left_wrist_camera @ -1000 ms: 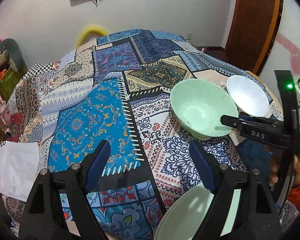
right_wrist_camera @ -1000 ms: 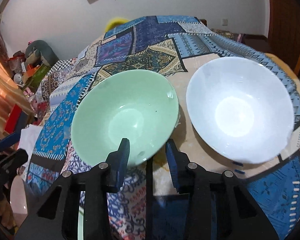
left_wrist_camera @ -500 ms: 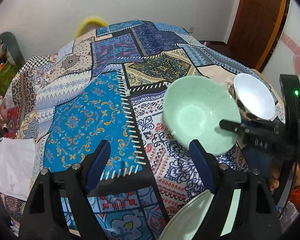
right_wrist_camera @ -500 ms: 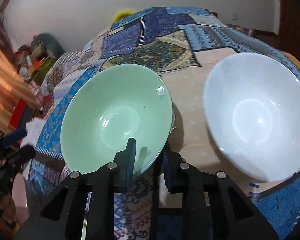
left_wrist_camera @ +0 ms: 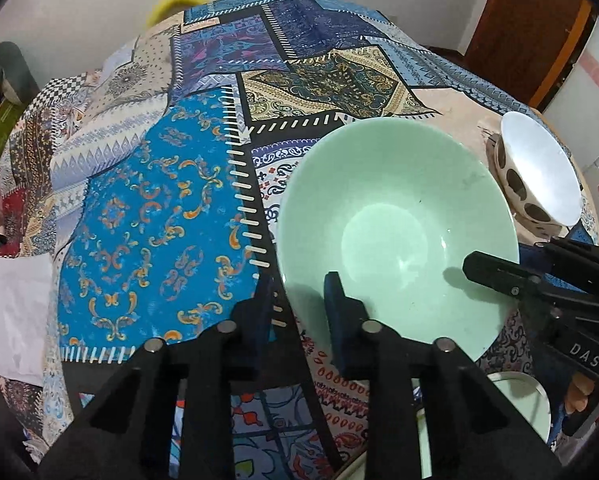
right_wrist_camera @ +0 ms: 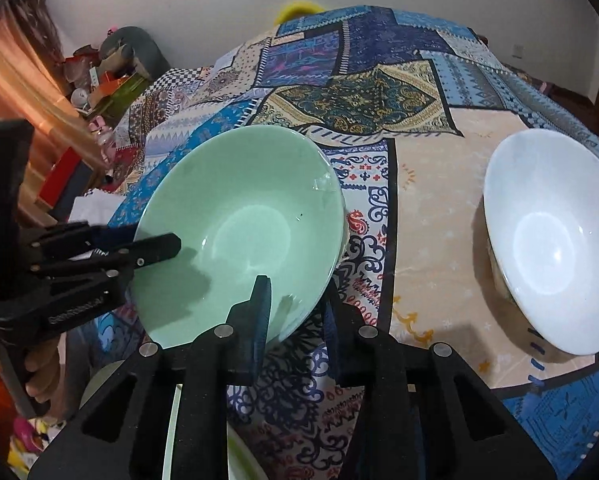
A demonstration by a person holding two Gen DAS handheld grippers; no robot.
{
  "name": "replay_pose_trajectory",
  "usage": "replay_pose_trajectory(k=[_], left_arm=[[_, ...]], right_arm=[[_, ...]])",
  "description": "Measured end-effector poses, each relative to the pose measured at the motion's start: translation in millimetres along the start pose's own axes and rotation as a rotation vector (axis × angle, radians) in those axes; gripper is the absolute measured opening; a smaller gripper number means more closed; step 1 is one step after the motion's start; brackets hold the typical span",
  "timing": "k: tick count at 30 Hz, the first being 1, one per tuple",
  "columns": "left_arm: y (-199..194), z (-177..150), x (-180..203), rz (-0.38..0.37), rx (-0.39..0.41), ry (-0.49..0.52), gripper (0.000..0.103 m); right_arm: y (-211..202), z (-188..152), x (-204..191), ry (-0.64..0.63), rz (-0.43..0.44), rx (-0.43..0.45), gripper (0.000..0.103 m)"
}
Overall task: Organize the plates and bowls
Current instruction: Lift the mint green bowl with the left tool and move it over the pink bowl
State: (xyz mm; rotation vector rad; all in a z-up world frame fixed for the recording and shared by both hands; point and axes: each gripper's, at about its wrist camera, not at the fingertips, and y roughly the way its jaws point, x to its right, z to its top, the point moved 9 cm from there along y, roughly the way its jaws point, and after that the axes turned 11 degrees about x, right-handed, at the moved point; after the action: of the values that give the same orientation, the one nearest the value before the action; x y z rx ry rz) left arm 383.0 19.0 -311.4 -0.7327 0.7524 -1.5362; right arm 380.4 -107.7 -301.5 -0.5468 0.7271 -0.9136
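Pale green ceramic bowl [right_wrist_camera: 239, 232]: lifted, tilted above the patchwork-cloth bench [left_wrist_camera: 147, 216]. Your right tool [right_wrist_camera: 295, 312] clamps its near rim; your left tool [left_wrist_camera: 299, 308] is closing over the opposite rim, steadying it for stacking.

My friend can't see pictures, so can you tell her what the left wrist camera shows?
The left gripper is closing on the near rim of a green bowl, while the right gripper clamps its right side. The bowl hangs tilted over a patchwork tablecloth, and a white bowl sits behind it on the right.
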Motion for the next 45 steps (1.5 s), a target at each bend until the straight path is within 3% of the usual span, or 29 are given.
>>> replay_pose_trajectory(k=[5, 16, 21, 25, 30, 45], left_arm=[[1.8, 3.3, 5.6, 0.023, 0.026, 0.046, 0.018], [7.7, 3.9, 3.6, 0.019, 0.021, 0.029, 0.018], [5.9, 5.1, 5.8, 0.026, 0.030, 0.041, 0.018], [3.6, 2.7, 5.6, 0.030, 0.030, 0.045, 0.018], [-11.2, -1.0, 3.1, -0.006, 0.034, 0.005, 0.017], [-88.5, -5.1, 4.0, -0.006, 0.147, -0.014, 0.017]], right_arm=[[0.3, 4.0, 0.5, 0.007, -0.030, 0.013, 0.025], [13.5, 14.5, 16.7, 0.075, -0.072, 0.014, 0.030], [17.4, 13.0, 9.2, 0.064, -0.044, -0.001, 0.015], [12.9, 12.5, 4.6, 0.027, -0.074, 0.019, 0.015], [3.7, 13.0, -1.1, 0.059, -0.048, 0.023, 0.015], [-45.7, 18.6, -41.8, 0.000, -0.032, 0.102, 0.015]])
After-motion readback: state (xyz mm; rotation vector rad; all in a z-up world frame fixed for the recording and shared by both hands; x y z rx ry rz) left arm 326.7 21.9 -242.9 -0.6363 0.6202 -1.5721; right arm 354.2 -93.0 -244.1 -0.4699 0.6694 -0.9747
